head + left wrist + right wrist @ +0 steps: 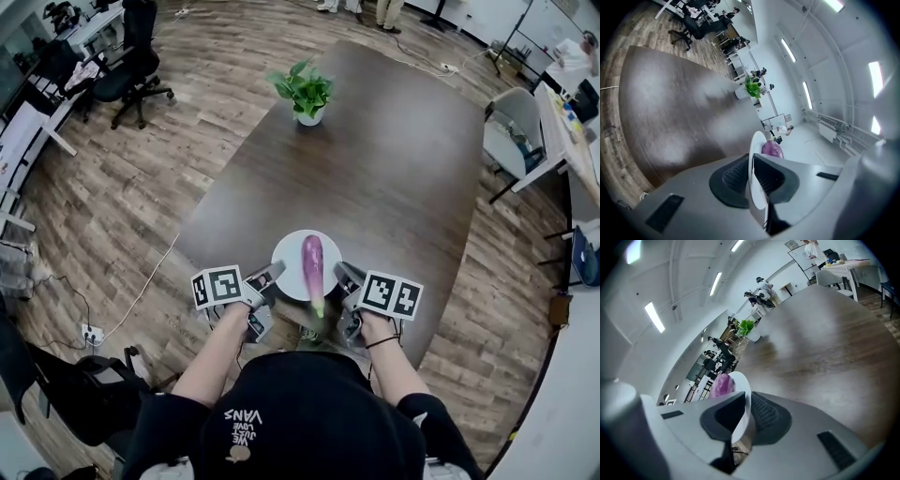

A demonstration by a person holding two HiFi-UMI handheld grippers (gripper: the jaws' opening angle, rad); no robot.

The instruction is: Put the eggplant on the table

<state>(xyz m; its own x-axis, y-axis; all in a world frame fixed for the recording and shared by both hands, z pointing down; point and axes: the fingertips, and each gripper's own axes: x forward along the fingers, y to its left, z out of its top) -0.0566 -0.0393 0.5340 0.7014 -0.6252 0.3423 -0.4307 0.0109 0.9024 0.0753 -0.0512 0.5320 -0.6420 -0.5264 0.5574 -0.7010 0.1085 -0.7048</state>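
A purple eggplant [312, 262] with a green stem lies on a white plate [287, 258] at the near end of the dark brown table [394, 169]. My left gripper [268, 277] is shut on the plate's left rim and my right gripper [344, 277] is shut on its right rim. In the left gripper view the plate [756, 154] stands edge-on between the pads, with the eggplant [771, 149] just beyond. The right gripper view shows the same plate [741, 397] pinched, with the eggplant [721, 385] on it. I cannot tell whether the plate touches the table.
A potted green plant [305, 92] stands at the far middle of the table. A black office chair [127, 70] and desks are off to the far left, a grey chair [514, 127] and a white desk to the right. Cables cross the wood floor.
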